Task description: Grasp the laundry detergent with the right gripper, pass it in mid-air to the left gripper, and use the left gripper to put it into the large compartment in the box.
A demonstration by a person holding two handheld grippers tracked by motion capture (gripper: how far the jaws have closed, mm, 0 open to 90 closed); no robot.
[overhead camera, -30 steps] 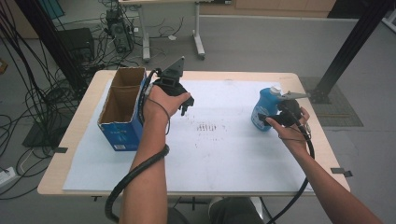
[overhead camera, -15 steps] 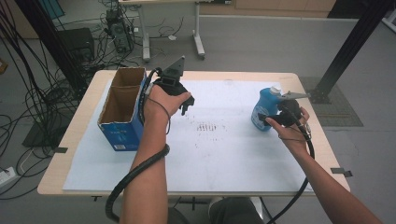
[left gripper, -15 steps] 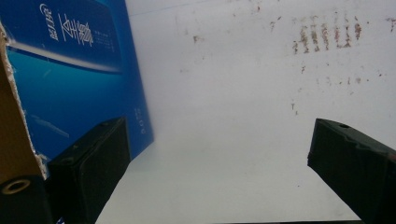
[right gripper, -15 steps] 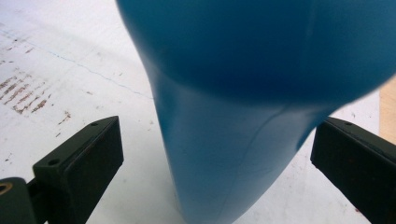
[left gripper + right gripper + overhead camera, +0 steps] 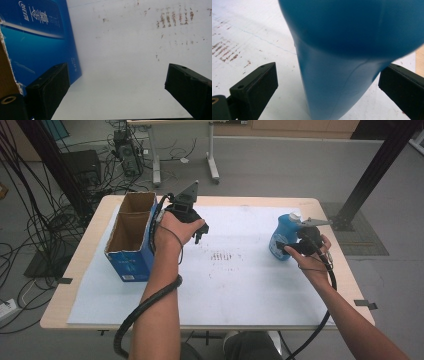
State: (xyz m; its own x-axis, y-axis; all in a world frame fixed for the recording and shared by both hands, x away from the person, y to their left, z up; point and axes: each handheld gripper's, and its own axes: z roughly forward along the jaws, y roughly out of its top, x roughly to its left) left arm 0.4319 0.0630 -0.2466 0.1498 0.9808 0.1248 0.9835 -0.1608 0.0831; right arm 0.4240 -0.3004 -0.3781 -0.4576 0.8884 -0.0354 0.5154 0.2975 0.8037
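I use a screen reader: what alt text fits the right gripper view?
A smooth blue plastic bottle stands close up between the right gripper's two open black jaws, neither visibly touching it. Beneath it lies a white table sheet with brown specks.

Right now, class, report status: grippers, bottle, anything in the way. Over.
Left gripper open beside the box, holding nothing. Right gripper open, jaws either side of the blue bottle, not clamped. Bottle upright on the mat. Nothing between.
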